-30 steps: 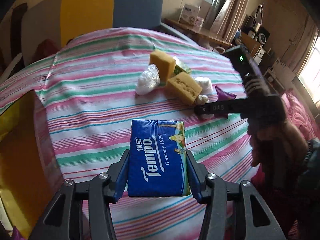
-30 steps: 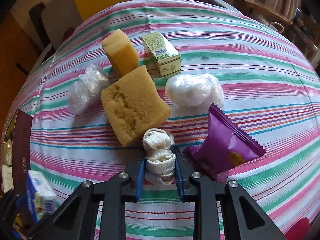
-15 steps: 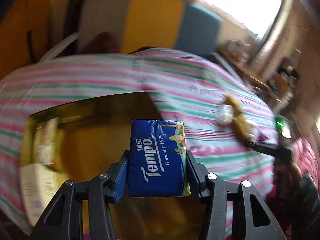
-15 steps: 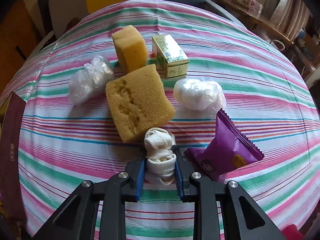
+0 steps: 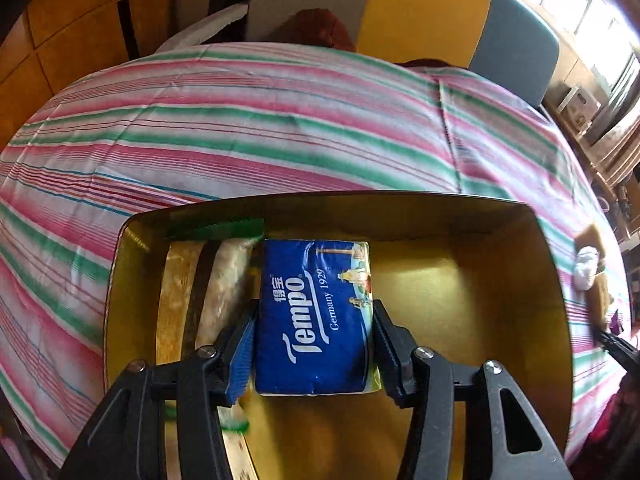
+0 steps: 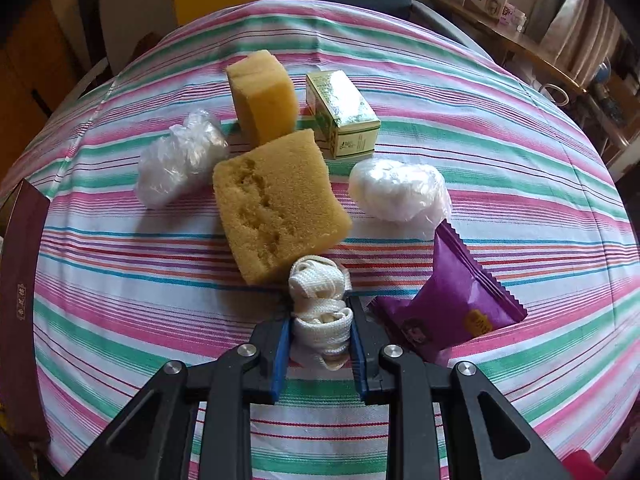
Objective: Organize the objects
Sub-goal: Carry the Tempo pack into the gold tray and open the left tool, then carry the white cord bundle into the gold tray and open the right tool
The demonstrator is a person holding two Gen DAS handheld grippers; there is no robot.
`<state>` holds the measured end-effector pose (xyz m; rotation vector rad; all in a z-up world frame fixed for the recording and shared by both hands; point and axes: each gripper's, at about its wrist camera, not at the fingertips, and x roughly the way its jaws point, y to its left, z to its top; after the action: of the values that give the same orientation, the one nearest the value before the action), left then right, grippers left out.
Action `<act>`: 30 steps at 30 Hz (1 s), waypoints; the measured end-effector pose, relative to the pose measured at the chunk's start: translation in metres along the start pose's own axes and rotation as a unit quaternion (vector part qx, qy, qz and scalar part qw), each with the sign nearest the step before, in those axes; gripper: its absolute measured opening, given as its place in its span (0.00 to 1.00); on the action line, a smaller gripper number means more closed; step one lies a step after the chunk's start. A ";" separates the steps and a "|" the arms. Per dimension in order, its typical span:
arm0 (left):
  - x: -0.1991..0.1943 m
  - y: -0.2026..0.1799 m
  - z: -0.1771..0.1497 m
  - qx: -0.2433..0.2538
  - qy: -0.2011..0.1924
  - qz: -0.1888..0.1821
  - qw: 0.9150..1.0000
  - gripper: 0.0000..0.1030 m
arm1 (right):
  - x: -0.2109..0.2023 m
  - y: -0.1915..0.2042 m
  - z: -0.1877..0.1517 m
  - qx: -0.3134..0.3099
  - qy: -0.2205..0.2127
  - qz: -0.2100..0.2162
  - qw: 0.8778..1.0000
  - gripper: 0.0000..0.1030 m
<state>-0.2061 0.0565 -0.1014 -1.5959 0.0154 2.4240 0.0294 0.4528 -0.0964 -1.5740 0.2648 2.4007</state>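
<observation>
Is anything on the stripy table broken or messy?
Yes: the big yellow sponge has ragged holes torn in its top face. Nothing is spilled; the other sponge stands on end, looking whole.

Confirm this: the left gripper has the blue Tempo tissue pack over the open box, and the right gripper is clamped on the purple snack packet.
One error. The right gripper is clamped on the white rolled strap; the purple snack packet lies beside it, as the right wrist view shows. The left gripper does have the blue Tempo tissue pack over the open box.
</observation>
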 end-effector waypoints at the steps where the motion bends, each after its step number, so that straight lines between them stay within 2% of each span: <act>1: 0.001 0.002 0.001 -0.005 -0.005 0.006 1.000 0.52 | 0.000 0.000 0.000 0.000 0.000 0.000 1.000 0.25; 2: 0.002 0.003 0.002 -0.011 -0.007 0.007 1.000 0.53 | 0.001 -0.001 0.001 0.000 0.000 0.000 1.000 0.25; 6: -0.006 0.002 0.000 -0.016 -0.014 -0.012 1.000 0.66 | 0.001 0.000 0.001 0.001 0.000 0.000 1.000 0.25; 9: -0.025 -0.003 -0.004 -0.008 -0.037 -0.009 0.999 0.67 | 0.001 0.000 0.001 0.001 0.000 0.000 1.000 0.25; 12: -0.055 -0.007 -0.011 0.008 -0.079 -0.003 0.997 0.67 | 0.001 -0.001 0.001 0.000 0.000 -0.001 1.000 0.25; 16: -0.100 -0.016 -0.040 0.036 -0.134 0.016 0.990 0.67 | 0.001 0.001 0.001 -0.005 -0.002 -0.007 1.000 0.25; 20: -0.134 -0.018 -0.075 0.041 -0.169 0.029 0.984 0.67 | 0.001 0.003 0.002 -0.008 -0.002 -0.011 1.000 0.25; 25: -0.153 -0.013 -0.106 0.036 -0.187 0.042 0.981 0.67 | -0.001 0.007 0.001 -0.015 -0.005 -0.023 1.000 0.25; 30: -0.156 -0.002 -0.122 0.035 -0.187 0.056 0.980 0.67 | -0.010 0.009 -0.001 -0.004 -0.013 -0.031 0.999 0.24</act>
<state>-0.0368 0.0113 -0.0089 -1.1165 0.1248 2.7383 0.0310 0.4427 -0.0873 -1.5297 0.1977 2.3768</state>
